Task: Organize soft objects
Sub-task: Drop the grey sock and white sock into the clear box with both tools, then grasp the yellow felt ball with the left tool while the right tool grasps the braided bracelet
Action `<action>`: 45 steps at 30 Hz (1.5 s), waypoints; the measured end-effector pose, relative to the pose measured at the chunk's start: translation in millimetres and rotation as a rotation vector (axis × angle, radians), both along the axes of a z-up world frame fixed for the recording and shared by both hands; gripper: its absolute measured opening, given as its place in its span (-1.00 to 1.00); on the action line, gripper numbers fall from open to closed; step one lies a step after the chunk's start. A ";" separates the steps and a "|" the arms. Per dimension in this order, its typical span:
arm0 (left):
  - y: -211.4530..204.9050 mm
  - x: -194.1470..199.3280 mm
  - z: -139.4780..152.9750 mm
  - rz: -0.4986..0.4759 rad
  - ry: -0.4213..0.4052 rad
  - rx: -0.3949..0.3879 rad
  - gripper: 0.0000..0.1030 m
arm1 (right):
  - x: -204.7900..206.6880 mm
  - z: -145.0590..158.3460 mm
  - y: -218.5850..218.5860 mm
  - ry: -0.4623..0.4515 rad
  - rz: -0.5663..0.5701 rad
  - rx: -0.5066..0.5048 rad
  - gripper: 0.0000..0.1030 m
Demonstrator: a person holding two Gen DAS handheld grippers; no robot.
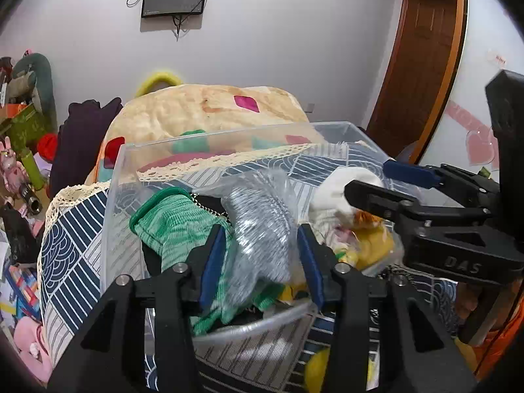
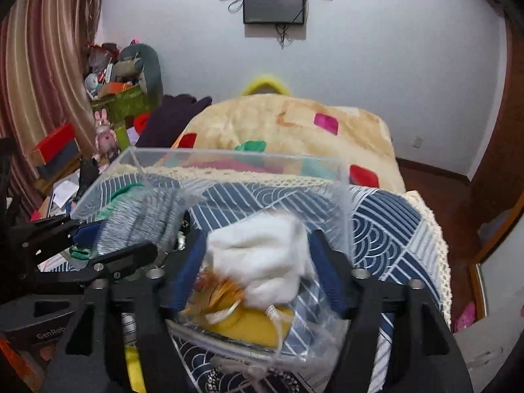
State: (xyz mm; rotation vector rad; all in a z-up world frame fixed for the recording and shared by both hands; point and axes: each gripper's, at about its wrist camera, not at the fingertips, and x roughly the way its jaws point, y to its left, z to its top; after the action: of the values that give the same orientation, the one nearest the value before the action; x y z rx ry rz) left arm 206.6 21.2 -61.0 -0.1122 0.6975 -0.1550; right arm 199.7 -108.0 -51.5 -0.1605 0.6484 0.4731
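Observation:
A clear plastic bin point(image 1: 118, 177) point(image 2: 344, 177) stands on a blue patterned cloth. In it lie a green knit piece point(image 1: 170, 222), a grey item in a clear bag point(image 1: 258, 216) point(image 2: 137, 222), a white soft item point(image 1: 344, 183) point(image 2: 262, 255) and a yellow item point(image 1: 373, 245) point(image 2: 249, 324). My left gripper point(image 1: 262, 258) is open with the grey bagged item between its fingers. My right gripper point(image 2: 258, 268) point(image 1: 370, 180) is open over the bin, with the white item between its fingers.
The blue cloth with lace trim point(image 2: 393, 226) covers a bed, with a beige quilt point(image 1: 203, 108) behind it. Cluttered toys and boxes point(image 1: 23, 137) point(image 2: 111, 98) stand at the left. A wooden door point(image 1: 422, 59) is at the right. A screen point(image 2: 275, 3) hangs on the wall.

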 end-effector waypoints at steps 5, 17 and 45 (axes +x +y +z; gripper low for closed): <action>-4.0 -16.9 13.9 -0.001 -0.035 0.047 0.04 | -16.1 15.5 -3.7 -0.068 0.001 0.005 0.34; 4.5 -81.5 51.5 0.058 -0.179 0.038 0.86 | -68.5 44.9 -26.2 -0.193 0.031 0.094 0.57; -22.2 -87.9 -35.5 -0.075 0.022 -0.125 0.33 | -61.2 -60.9 -32.0 0.076 0.008 0.041 0.50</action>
State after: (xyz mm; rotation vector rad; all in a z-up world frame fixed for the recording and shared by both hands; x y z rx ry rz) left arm 118.7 -1.0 -96.5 -0.2077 0.7141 -0.2700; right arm 138.5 -140.0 -112.4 -0.1066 0.7122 0.5012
